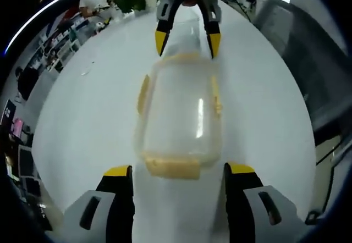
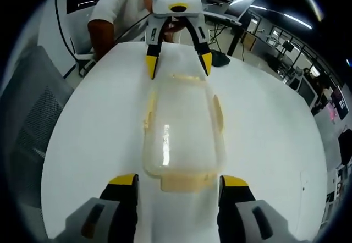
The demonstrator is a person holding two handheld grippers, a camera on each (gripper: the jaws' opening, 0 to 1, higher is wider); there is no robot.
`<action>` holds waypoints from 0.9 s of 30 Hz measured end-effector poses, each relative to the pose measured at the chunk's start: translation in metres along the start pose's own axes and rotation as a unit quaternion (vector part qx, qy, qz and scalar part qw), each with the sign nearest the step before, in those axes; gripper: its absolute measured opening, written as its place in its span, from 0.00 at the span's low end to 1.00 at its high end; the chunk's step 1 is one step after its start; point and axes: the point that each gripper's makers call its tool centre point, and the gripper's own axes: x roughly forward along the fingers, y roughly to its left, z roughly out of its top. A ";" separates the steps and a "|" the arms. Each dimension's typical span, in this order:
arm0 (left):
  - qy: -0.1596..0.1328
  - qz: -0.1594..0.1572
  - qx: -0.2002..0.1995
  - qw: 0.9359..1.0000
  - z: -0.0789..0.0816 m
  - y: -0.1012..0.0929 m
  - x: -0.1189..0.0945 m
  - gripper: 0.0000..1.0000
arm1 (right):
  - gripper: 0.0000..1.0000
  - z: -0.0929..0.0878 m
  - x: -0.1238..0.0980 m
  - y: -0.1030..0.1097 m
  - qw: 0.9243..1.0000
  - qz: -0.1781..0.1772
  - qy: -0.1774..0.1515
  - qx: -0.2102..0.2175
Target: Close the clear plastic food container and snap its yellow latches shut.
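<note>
Both grippers (image 1: 179,174) wide apart, flanking closed container (image 1: 179,116).

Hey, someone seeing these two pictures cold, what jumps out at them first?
The clear plastic food container with its yellow latches lies lengthwise in the middle of the round white table, lid on top. The two grippers face each other across it, both open: the left gripper at one short end, the right gripper at the opposite end, each with its yellow-tipped jaws either side of an end latch.
</note>
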 end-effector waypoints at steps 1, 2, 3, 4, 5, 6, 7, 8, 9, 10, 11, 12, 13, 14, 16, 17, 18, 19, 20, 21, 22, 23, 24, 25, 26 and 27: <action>0.001 -0.004 0.000 1.000 0.000 0.000 0.000 0.64 | 0.56 0.000 0.001 -0.001 1.000 0.002 0.002 0.001; 0.000 -0.006 0.000 1.000 0.000 0.000 0.001 0.64 | 0.57 -0.001 0.001 -0.001 1.000 0.004 0.003 0.003; 0.000 -0.008 0.002 1.000 0.000 0.001 0.001 0.64 | 0.57 -0.001 0.002 -0.002 1.000 0.006 0.004 0.007; 0.000 -0.008 0.003 1.000 0.000 0.002 0.001 0.65 | 0.57 -0.002 0.002 -0.002 1.000 0.009 0.006 0.008; 0.000 -0.008 0.005 1.000 0.000 0.003 0.001 0.65 | 0.57 -0.002 0.003 -0.002 1.000 0.010 0.010 0.006; 0.001 -0.009 0.006 1.000 0.000 0.004 0.001 0.64 | 0.57 -0.002 0.004 -0.002 1.000 0.010 0.011 0.006; 0.002 -0.010 0.008 1.000 -0.001 0.006 0.001 0.64 | 0.57 -0.002 0.005 -0.002 1.000 0.012 0.014 0.009; 0.003 -0.012 0.009 1.000 -0.001 0.006 0.002 0.64 | 0.56 -0.002 0.005 -0.001 1.000 0.014 0.015 0.009; 0.004 -0.013 0.011 1.000 -0.001 0.007 0.002 0.63 | 0.56 -0.003 0.005 -0.001 1.000 0.016 0.017 0.010; 0.005 -0.016 0.012 1.000 -0.001 0.008 0.002 0.60 | 0.56 -0.002 0.006 -0.001 1.000 0.018 0.016 0.012; 0.007 -0.019 0.009 1.000 -0.001 0.008 0.002 0.56 | 0.56 -0.002 0.006 -0.002 1.000 0.019 0.018 0.013; 0.007 -0.021 0.007 1.000 -0.002 0.009 0.002 0.54 | 0.57 -0.002 0.006 -0.002 1.000 0.019 0.018 0.012; 0.006 -0.024 0.006 1.000 -0.002 0.009 0.003 0.54 | 0.57 -0.002 0.007 -0.003 1.000 0.020 0.020 0.013; 0.006 -0.026 0.003 1.000 -0.002 0.009 0.003 0.54 | 0.57 -0.003 0.007 -0.003 0.999 0.024 0.023 0.015; 0.004 -0.027 0.002 1.000 -0.002 0.010 0.003 0.54 | 0.55 -0.003 0.007 -0.002 0.999 0.032 0.026 0.014; 0.004 -0.030 0.001 1.000 -0.002 0.009 0.003 0.53 | 0.54 -0.004 0.007 -0.002 0.999 0.036 0.027 0.016; 0.003 -0.035 -0.001 0.999 -0.002 0.008 0.004 0.52 | 0.52 -0.005 0.007 0.000 0.998 0.042 0.029 0.021; 0.001 -0.036 0.000 0.999 -0.002 0.008 0.004 0.51 | 0.52 -0.005 0.007 0.000 0.998 0.045 0.029 0.022; 0.000 -0.039 -0.001 0.999 -0.001 0.008 0.004 0.50 | 0.52 -0.004 0.008 0.000 0.998 0.045 0.029 0.022; -0.001 -0.040 -0.002 0.999 -0.001 0.008 0.005 0.49 | 0.51 -0.004 0.008 0.001 0.998 0.047 0.030 0.021; -0.002 -0.042 -0.002 0.999 0.000 0.008 0.005 0.49 | 0.51 -0.004 0.008 0.001 0.998 0.050 0.031 0.021; -0.001 -0.047 -0.002 0.999 -0.001 0.007 0.006 0.48 | 0.51 -0.005 0.008 0.001 0.998 0.051 0.032 0.023; 0.000 -0.052 -0.006 0.999 -0.002 0.006 0.007 0.46 | 0.51 -0.005 0.008 0.001 0.998 0.052 0.032 0.023; 0.000 -0.065 -0.014 0.998 -0.002 0.001 0.007 0.43 | 0.50 -0.006 0.009 0.001 0.998 0.054 0.033 0.027; -0.003 -0.067 -0.016 0.998 -0.002 0.001 0.007 0.40 | 0.50 -0.006 0.009 0.002 0.997 0.056 0.033 0.030; -0.009 -0.067 -0.014 0.998 0.000 0.001 0.007 0.38 | 0.49 -0.005 0.009 0.003 0.997 0.057 0.033 0.027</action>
